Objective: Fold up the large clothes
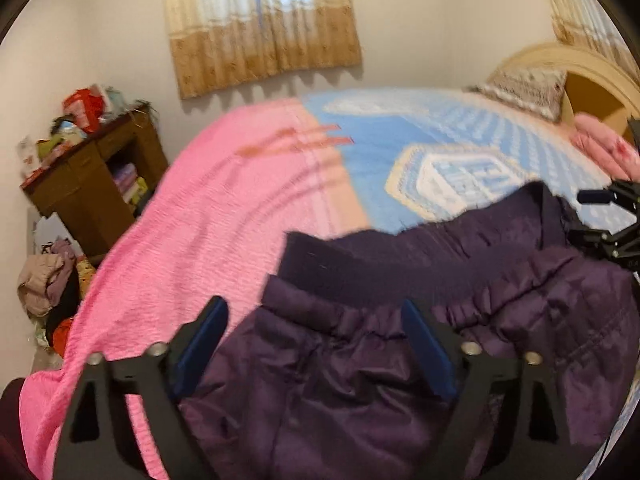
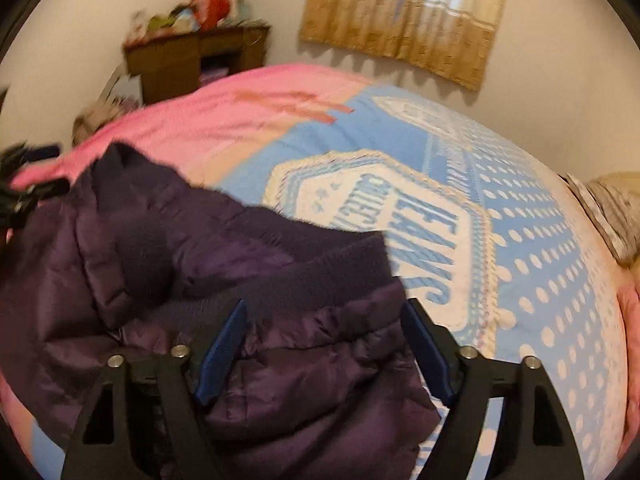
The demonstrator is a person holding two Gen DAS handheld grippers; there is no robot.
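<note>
A dark purple padded jacket (image 1: 360, 360) with a ribbed knit band (image 1: 360, 276) lies bunched on the near part of the bed. My left gripper (image 1: 314, 308) hangs open over its gathered edge, blue pads (image 1: 200, 344) wide apart and not pressing the cloth. The right gripper (image 1: 612, 216) shows at that view's right edge, beside the jacket's far end. In the right wrist view the jacket (image 2: 300, 380) sits under my right gripper (image 2: 326, 306), also open, its pads (image 2: 428, 352) straddling the ribbed band (image 2: 320, 280). The left gripper (image 2: 24, 196) shows blurred at the left edge.
The bed carries a pink blanket (image 1: 208, 216) and a blue-and-white patterned cover (image 2: 520, 220). A pillow (image 1: 524, 88) and folded pink cloth (image 1: 604, 148) lie by the headboard. A brown cluttered cabinet (image 1: 92, 184) and a clothes pile (image 1: 48, 284) stand beside the bed; curtains (image 1: 260, 24) hang behind.
</note>
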